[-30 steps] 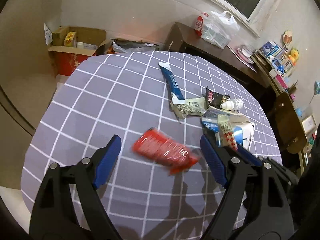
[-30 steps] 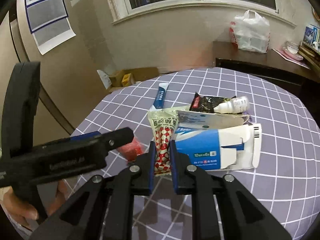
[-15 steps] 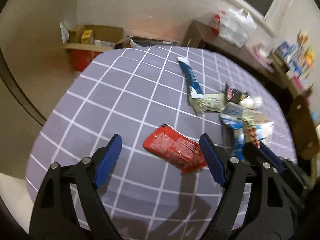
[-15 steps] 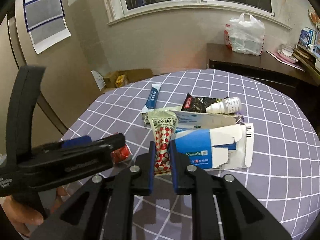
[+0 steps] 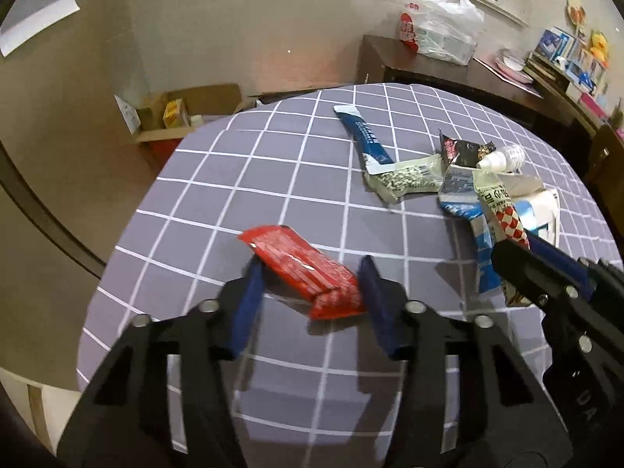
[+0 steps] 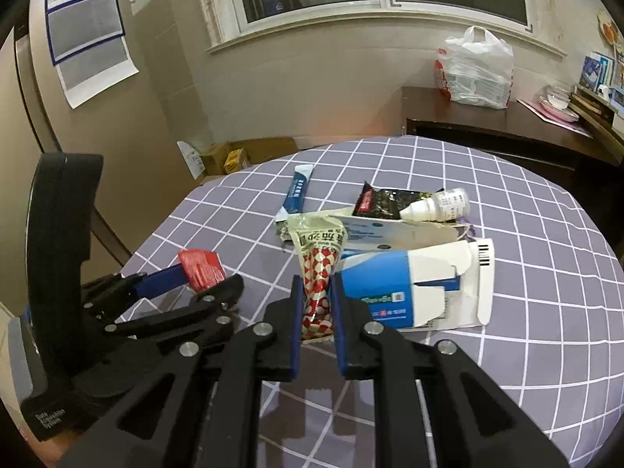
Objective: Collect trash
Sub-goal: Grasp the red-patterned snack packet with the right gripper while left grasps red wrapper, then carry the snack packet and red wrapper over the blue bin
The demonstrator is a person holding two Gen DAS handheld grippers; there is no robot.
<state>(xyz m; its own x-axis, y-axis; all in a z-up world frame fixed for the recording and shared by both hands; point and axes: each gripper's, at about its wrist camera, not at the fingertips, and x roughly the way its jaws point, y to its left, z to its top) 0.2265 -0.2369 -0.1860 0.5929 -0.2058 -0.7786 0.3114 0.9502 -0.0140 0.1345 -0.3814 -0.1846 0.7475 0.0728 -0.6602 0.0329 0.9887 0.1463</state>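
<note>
A red snack wrapper (image 5: 300,269) lies slantwise on the round table with the purple checked cloth (image 5: 241,179). My left gripper (image 5: 311,263) straddles it, and its jaws are closing. The blue pads (image 5: 374,296) have reached the wrapper's edges without clamping it. The right wrist view shows that gripper (image 6: 202,280) low at the left, with the red wrapper (image 6: 201,269) between its fingers. My right gripper (image 6: 316,284) is shut on a red-and-white checked sauce packet (image 6: 319,249), held just above the table. That packet (image 5: 507,218) also shows at the right of the left wrist view.
Beyond the right gripper lie a torn blue-and-white carton (image 6: 409,284), a blue sachet (image 6: 298,193), a black wrapper (image 6: 390,202), a small white bottle (image 6: 440,204) and a speckled pale wrapper (image 5: 405,179). Cardboard boxes (image 5: 183,113) stand on the floor; a dark sideboard (image 6: 487,132) carries a plastic bag (image 6: 479,70).
The left gripper's jaws have narrowed from wide open to just about the red wrapper, and that gripper has tilted and come in over it. The right gripper keeps still with the packet.
</note>
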